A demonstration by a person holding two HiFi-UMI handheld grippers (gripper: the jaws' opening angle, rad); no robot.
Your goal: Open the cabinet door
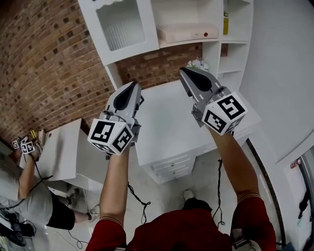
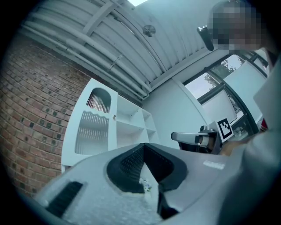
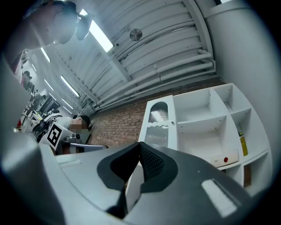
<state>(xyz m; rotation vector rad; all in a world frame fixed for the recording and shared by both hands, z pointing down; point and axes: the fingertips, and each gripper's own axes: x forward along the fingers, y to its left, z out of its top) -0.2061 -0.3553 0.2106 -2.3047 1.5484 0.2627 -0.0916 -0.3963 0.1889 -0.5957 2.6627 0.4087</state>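
A person held two grippers up toward a white wall cabinet (image 1: 196,12) set against a brick wall (image 1: 44,63), above a white desk (image 1: 167,122). The left gripper (image 1: 133,86) and the right gripper (image 1: 182,71) both had their jaws together with nothing between them, and both were well short of the cabinet.

The cabinet door (image 1: 120,24) hung at the far left of the unit, beside open shelves to its right; a pale box (image 1: 184,33) with a red dot lay on one shelf. From these angles the door looked shut or nearly so, though that could not be told for sure.

The door stood upright, its long axis vertical, its ribbed panel facing out into the room toward the person. A small knob (image 3: 172,123) sat on its right edge, next to the shelves, which suggested hinges on the left and a swing outward and to the left.

To do the step well, one gripper would likely need to part its jaws, close on the knob squarely, then pull along the door's arc, not straight back, so the small knob did not slip free.
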